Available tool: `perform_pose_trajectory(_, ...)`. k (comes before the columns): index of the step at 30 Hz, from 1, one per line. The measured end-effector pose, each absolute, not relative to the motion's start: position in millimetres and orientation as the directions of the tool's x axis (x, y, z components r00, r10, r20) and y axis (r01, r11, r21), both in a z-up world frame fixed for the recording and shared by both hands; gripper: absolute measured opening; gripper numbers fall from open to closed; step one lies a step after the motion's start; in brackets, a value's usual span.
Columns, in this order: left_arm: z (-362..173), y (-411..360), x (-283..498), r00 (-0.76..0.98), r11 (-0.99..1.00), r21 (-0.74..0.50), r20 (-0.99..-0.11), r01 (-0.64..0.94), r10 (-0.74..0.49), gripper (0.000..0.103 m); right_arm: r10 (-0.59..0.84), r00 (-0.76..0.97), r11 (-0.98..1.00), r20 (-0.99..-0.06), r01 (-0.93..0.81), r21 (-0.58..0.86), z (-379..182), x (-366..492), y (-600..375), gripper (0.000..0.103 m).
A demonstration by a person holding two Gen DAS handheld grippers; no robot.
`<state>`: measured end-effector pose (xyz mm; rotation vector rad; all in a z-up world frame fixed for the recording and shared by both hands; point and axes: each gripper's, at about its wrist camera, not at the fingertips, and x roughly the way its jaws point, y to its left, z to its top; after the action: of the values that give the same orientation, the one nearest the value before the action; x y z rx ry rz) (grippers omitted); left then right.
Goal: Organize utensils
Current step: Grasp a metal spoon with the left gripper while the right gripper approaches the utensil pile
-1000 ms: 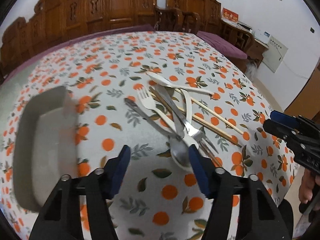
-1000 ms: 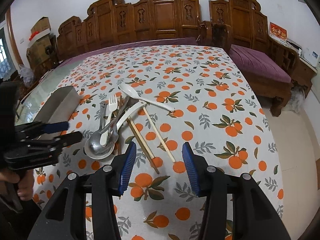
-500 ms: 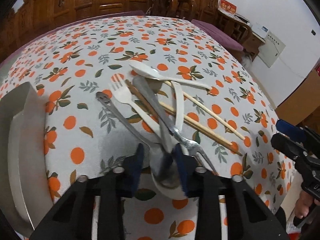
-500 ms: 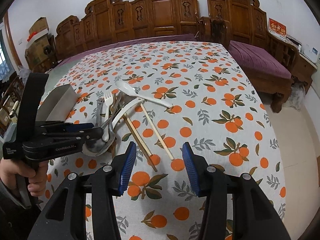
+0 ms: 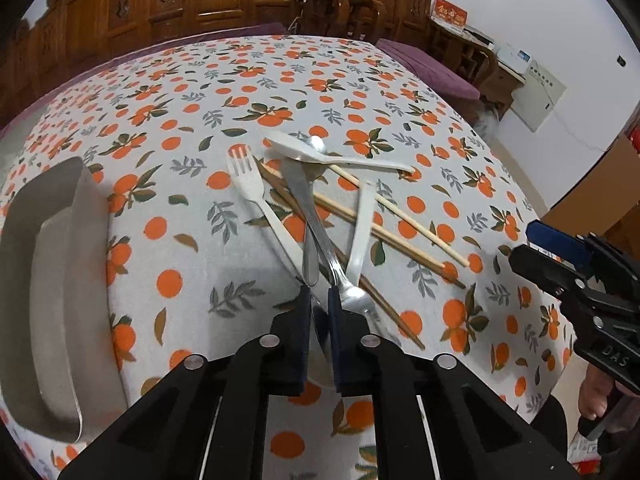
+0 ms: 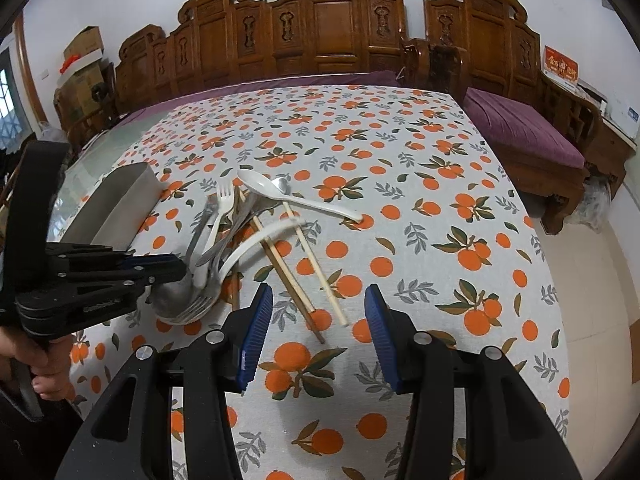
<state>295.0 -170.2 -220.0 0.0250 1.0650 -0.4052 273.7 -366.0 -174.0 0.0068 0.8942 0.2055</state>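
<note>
Tilting steeply down over the near edge of the desk [image 5: 240, 92], the left gripper [image 5: 319, 304] has its blue pads pressed almost together on the bowl of a metal spoon [image 6: 176, 294] at the near end of the utensil pile; a bare hand [image 6: 38, 364] grips its handle at the lower left of the right wrist view. The right gripper [image 6: 319, 308] also angles downward, jaws spread and empty, above the cloth just short of the chopsticks [image 6: 304, 264]. In the heap lie a white plastic fork [image 5: 256, 200], a metal fork [image 5: 352, 300], a table knife [image 5: 304, 204] and a white spoon [image 5: 320, 156], crossing one another. A grey tray [image 5: 52, 280] sits to the left, apart from them. Orange-patterned cloth covers the desk; carved wooden benches [image 6: 332, 28] with purple cushions line the white walls.
</note>
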Motion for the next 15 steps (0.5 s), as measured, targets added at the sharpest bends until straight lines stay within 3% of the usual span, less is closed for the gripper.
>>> perform_pose_trajectory(15,-189.6,-137.3,266.6,0.470,0.921,-0.219,-0.808,0.322,-0.356,0.002,0.181,0.584,0.976,-0.791,-0.206,0.070,-185.7,269.6,-349.5,0.050)
